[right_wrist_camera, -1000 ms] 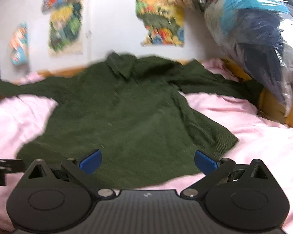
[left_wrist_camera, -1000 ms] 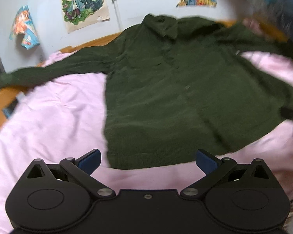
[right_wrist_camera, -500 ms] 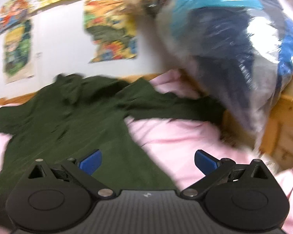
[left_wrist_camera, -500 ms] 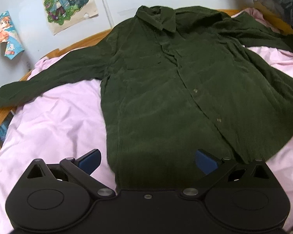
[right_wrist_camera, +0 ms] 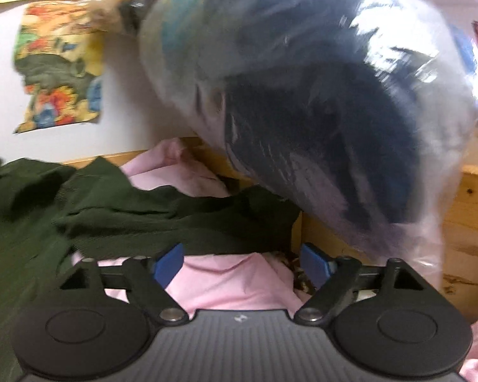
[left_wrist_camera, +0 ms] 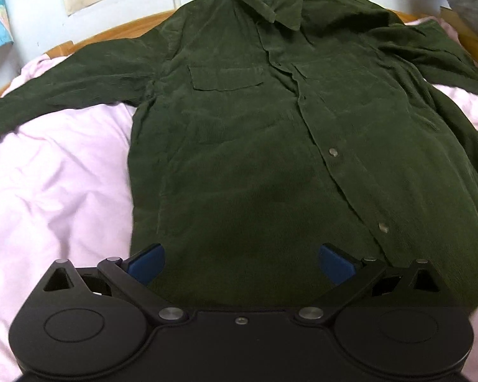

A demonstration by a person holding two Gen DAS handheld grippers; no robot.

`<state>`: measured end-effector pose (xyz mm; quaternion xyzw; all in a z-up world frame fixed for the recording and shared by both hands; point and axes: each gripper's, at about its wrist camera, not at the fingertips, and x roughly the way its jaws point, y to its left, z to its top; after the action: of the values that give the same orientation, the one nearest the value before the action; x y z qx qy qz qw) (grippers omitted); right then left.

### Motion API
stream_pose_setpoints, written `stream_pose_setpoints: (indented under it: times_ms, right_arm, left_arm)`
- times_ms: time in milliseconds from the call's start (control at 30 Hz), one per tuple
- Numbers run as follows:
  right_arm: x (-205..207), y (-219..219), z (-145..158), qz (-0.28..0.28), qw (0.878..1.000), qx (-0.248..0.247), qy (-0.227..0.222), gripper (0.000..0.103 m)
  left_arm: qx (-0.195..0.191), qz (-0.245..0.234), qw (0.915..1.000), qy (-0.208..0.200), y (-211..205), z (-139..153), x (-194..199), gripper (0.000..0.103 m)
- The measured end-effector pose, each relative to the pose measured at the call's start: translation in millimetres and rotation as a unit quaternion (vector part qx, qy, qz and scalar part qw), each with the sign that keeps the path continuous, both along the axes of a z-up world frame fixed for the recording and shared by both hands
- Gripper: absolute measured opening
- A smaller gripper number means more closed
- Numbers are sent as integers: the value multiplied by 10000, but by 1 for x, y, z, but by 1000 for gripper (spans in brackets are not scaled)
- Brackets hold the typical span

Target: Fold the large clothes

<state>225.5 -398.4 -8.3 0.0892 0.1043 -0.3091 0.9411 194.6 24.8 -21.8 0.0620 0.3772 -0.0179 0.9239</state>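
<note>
Item: dark green corduroy shirt (left_wrist_camera: 239, 146), front up, buttoned, collar at top centre of left wrist view, two chest pockets, hem at bottom by the gripper. Lies spread flat on bed w/ pink sheet (left_wrist_camera: 54, 184); one sleeve runs out to left edge, other to upper right.
Right wrist view: its sleeve (right_wrist_camera: 175, 219) crosses mid-frame, cuff end near wooden bed frame (right_wrist_camera: 474, 210).
Left gripper (left_wrist_camera: 241, 264): blue fingers (left_wrist_camera: 146, 262) wide apart over shirt's lower part, nothing gripped.
Right gripper (right_wrist_camera: 241, 262): fingers closing, gap narrower than left's, only pink sheet seen between, sleeve just beyond tips, nothing held.
Misc: clear plastic bag w/ dark textiles (right_wrist_camera: 318, 102) fills upper right; cartoon posters (right_wrist_camera: 57, 70) on white wall, upper left.
</note>
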Motion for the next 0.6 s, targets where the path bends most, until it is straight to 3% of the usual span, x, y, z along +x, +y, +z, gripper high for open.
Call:
stream_pose_setpoints:
  times_ms: [233, 333, 433, 600]
  right_arm:
    - [50, -26, -7, -769, 9970, -92, 65, 79]
    - [68, -26, -15, -1054, 9935, -321, 292, 82]
    - [78, -25, -21, -999, 9941, -285, 325, 88]
    - [66, -37, -19, -822, 9945, 473, -454, 81]
  left_arm:
    - [-92, -52, 9999, 11, -6, -6, 15, 102]
    - [-17, -88, 9999, 55, -10, -10, 17, 102]
    - [0, -99, 9999, 101, -11, -13, 18, 102]
    - [-65, -80, 9998, 196, -10, -17, 19, 102]
